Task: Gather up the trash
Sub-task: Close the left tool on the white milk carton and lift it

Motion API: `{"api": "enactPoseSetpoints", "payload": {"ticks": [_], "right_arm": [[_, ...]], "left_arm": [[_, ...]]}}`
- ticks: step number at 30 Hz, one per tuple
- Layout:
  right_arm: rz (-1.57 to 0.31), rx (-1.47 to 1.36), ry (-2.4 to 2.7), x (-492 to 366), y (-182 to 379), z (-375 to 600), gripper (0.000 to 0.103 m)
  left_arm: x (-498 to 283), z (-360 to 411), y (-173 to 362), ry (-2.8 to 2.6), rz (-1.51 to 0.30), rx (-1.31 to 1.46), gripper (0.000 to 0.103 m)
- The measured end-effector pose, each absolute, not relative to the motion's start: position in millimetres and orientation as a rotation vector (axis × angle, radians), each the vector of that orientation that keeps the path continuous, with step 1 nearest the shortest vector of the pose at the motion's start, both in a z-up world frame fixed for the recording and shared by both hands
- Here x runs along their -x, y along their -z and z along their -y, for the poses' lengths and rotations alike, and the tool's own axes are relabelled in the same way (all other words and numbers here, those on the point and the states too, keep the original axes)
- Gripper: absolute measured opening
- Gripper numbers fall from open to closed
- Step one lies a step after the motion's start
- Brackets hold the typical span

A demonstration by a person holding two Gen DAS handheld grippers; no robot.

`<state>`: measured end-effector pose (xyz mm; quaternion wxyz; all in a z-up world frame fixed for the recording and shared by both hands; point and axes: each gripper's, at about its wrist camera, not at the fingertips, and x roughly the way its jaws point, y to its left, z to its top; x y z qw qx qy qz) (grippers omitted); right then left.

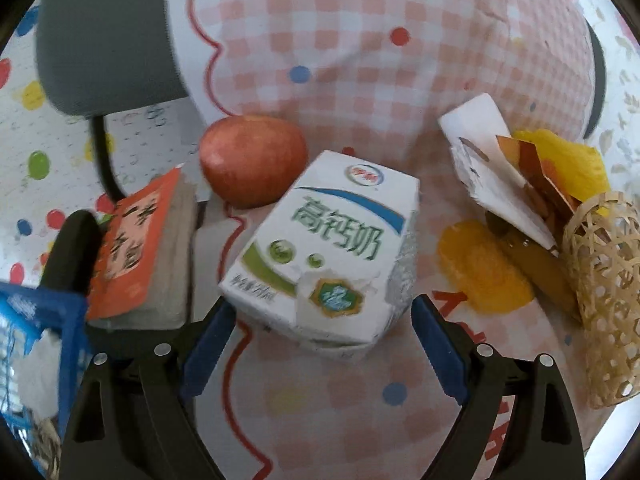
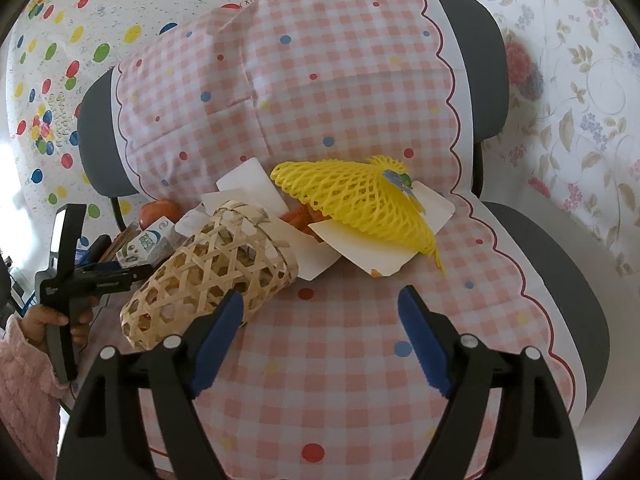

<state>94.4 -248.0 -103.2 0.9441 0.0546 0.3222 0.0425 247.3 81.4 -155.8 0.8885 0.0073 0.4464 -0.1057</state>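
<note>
Both grippers gape, holding nothing. Left gripper (image 1: 322, 322) brackets the milk carton (image 1: 324, 248); right gripper (image 2: 320, 316) sits beside the bamboo basket (image 2: 212, 272) on the chair seat's checked cloth (image 2: 340, 360)

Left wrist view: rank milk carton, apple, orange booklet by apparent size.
1. milk carton, though it sits nearest the camera, which inflates it.
2 and 3. apple and orange booklet look about alike; no ranking.

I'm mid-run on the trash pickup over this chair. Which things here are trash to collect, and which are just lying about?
Likely trash, by the look of it:
- milk carton, dented, lying between the open left gripper's fingers
- yellow foam fruit net
- torn white packaging under the net

Probably just lying about:
- apple, whole
- orange notebook
- woven bamboo basket, on its side
- checked cloth covering the chair
</note>
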Motion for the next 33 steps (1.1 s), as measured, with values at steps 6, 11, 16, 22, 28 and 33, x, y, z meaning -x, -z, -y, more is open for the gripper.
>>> {"api": "enactPoseSetpoints", "payload": {"ticks": [6, 11, 16, 22, 28, 33], "right_arm": [[-0.663, -0.112, -0.083, -91, 105, 251, 0.078], [-0.664, -0.115, -0.086, -88, 106, 251, 0.078], [-0.667, -0.107, -0.095, -87, 108, 250, 0.078], [-0.675, -0.111, -0.092, -91, 109, 251, 0.078], [-0.675, -0.090, -0.078, -91, 109, 250, 0.078], [-0.671, -0.075, -0.060, -84, 107, 251, 0.078]], "left_arm": [[-229, -59, 146, 0.383, -0.871, -0.026, 0.069], [-222, -44, 145, 0.300, -0.843, -0.098, 0.086], [-239, -42, 149, 0.249, -0.872, -0.027, 0.089], [-254, -32, 156, 0.229, -0.904, -0.001, 0.089], [-258, -29, 154, 0.214, -0.903, 0.012, 0.076], [-245, -47, 150, 0.188, -0.883, 0.055, 0.073]]}}
